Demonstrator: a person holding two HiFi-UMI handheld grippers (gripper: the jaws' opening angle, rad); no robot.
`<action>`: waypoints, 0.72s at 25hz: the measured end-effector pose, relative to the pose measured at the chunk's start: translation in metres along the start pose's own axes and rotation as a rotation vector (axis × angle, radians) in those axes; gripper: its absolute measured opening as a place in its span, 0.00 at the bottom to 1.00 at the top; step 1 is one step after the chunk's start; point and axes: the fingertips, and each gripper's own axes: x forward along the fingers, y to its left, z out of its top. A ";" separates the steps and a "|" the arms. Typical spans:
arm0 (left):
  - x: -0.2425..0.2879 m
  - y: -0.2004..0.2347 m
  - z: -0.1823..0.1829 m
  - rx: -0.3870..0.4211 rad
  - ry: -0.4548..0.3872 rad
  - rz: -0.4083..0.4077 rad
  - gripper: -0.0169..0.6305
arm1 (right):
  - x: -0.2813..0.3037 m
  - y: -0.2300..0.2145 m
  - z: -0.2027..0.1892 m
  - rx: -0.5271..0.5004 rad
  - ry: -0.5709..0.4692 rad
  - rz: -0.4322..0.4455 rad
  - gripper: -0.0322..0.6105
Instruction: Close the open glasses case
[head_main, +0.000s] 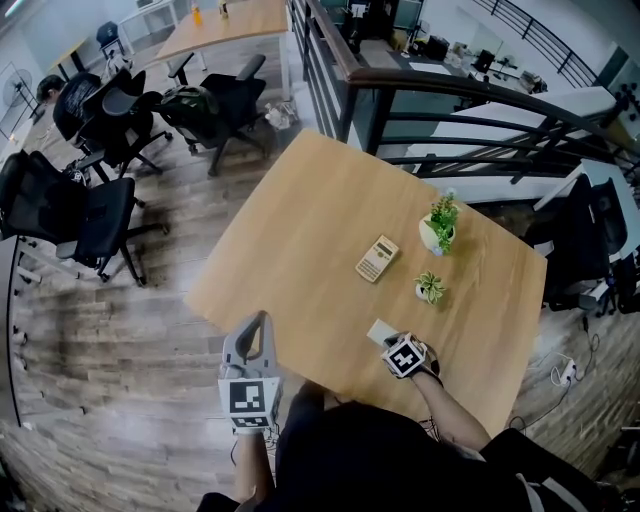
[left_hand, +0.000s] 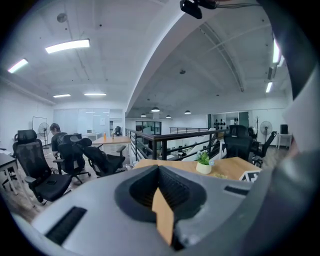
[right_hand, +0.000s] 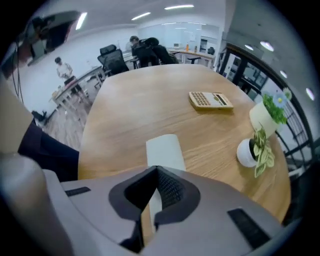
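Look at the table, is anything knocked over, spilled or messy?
Nothing stands out. The calculator lies flat, the taller potted plant and the smaller plant stand upright with nothing spilled, and the pale glasses case lies flat near the edge of the table.

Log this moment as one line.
right gripper shut over glasses case | case on table, looks closed | left gripper shut, empty, by table edge
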 end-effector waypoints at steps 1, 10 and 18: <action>0.001 -0.001 0.000 0.000 0.001 -0.003 0.02 | 0.001 0.001 0.001 -0.045 0.028 -0.034 0.07; 0.011 -0.014 -0.001 0.001 0.007 -0.032 0.02 | 0.008 0.003 0.001 -0.236 0.182 -0.163 0.07; 0.025 -0.041 0.016 0.045 -0.013 -0.127 0.02 | 0.005 0.003 0.004 -0.134 0.049 -0.063 0.07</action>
